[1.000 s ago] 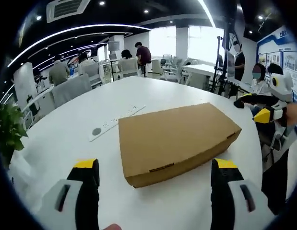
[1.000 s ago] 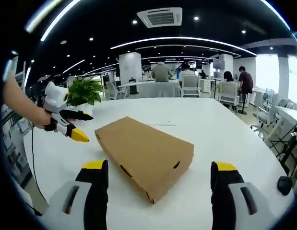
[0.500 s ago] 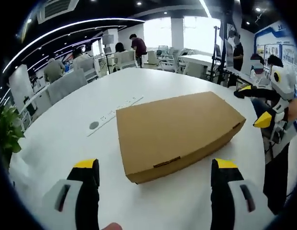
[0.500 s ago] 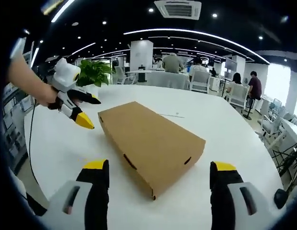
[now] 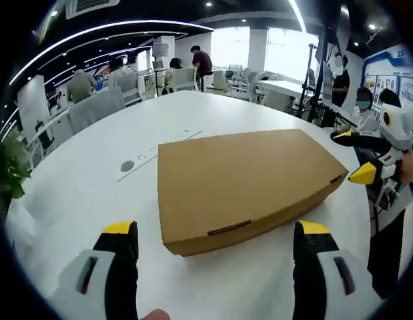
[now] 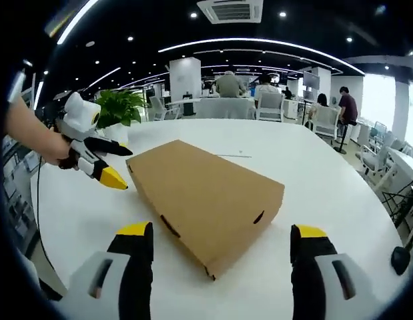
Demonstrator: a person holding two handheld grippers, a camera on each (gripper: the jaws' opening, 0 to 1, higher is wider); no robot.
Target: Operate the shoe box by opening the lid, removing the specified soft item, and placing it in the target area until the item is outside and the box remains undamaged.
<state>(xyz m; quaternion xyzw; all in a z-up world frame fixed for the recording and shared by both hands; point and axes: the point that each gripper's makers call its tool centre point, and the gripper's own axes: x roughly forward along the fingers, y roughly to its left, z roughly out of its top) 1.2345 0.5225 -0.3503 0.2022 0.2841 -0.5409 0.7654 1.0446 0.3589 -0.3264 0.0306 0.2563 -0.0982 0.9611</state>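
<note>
Both claws have drawn closer to the closed cardboard shoe box [image 5: 243, 187] on the white table [image 5: 93, 180]. Left claw [image 5: 216, 233] and right claw [image 6: 217, 235] are spread wide, holding nothing. Lid not yet lifted. A power strip [image 5: 156, 155] lies beside the box; nothing blocks access.

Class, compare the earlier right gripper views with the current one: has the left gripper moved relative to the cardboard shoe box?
Yes. The left gripper has closed in on the shoe box: its yellow tip, earlier clearly apart, now sits by the box's near corner.
</note>
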